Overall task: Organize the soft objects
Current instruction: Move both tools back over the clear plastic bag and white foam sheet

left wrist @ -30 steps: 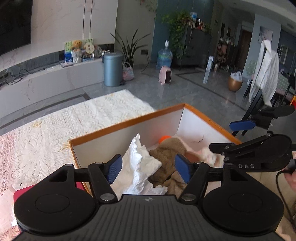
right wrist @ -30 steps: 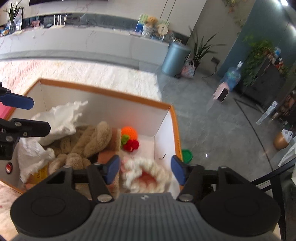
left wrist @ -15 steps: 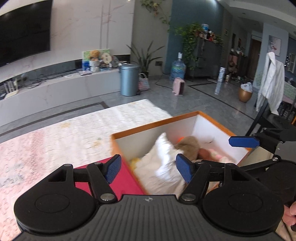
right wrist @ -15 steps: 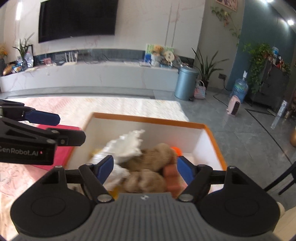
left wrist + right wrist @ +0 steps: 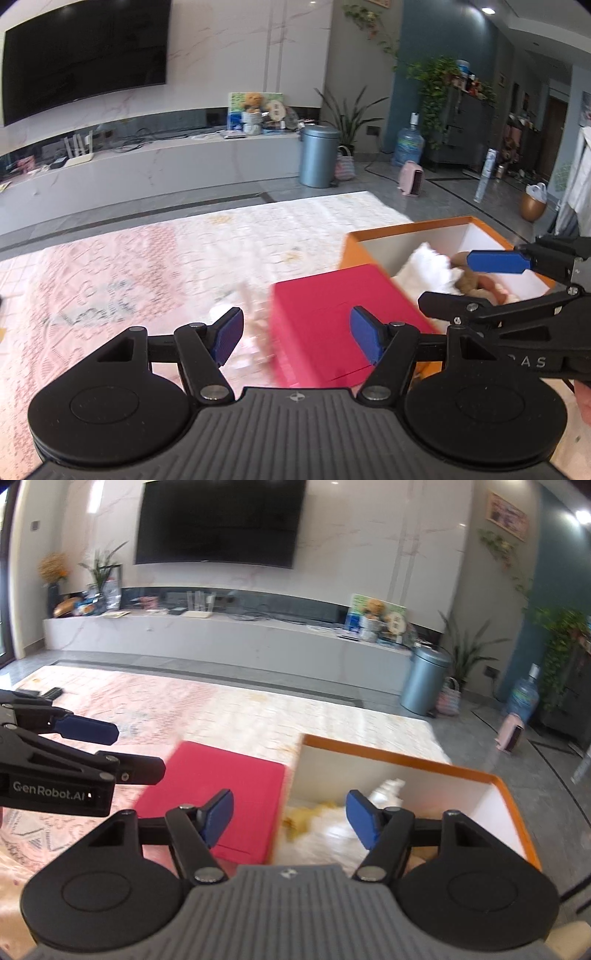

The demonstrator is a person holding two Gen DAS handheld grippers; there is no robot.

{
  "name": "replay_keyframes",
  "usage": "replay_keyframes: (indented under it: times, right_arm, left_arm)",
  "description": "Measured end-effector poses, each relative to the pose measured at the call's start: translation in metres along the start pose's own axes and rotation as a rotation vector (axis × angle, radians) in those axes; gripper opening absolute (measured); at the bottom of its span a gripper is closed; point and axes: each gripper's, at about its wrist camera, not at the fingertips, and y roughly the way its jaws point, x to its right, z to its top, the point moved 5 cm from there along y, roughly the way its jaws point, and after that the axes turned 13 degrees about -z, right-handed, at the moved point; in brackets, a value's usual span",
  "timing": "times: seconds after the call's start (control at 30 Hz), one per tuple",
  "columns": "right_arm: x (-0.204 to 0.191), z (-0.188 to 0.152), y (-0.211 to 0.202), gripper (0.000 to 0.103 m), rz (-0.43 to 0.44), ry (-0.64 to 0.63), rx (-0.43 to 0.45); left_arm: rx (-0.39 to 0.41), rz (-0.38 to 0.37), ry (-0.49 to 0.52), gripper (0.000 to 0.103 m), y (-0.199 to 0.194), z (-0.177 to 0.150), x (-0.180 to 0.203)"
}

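Orange box (image 5: 410, 227) of soft objects, right of left gripper (image 5: 297, 334)

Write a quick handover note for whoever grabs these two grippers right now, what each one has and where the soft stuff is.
Left gripper: open, empty, above the red lid.
Right gripper: empty, jaws closing on nothing, over the seam between the lid and the orange box.
Soft things: white cloth and brown plush already lie in the box.
Left: something pale, blurred, lies on the lace tablecloth left of the lid; the lid is off the box.
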Motion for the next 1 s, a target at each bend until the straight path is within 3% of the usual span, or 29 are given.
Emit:
replay_keyframes:
  times: [0.33, 0.53, 1.0]
  right_arm:
    - [-0.070, 0.031, 0.020, 0.066, 0.110, -0.120, -0.006]
    - [-0.104, 0.047, 0.045, 0.063, 0.165, -0.235, -0.039]
    - [-0.138, 0.057, 0.123, 0.063, 0.241, -0.466, -0.254]
  left_arm:
    - [-0.022, 0.080, -0.055, 0.077, -0.020, -0.019, -0.063]
    - [-0.028, 0.079, -0.055, 0.075, -0.025, -0.029, -0.093]
    - [-0.066, 0.038, -0.111, 0.075, -0.004, -0.039, -0.143]
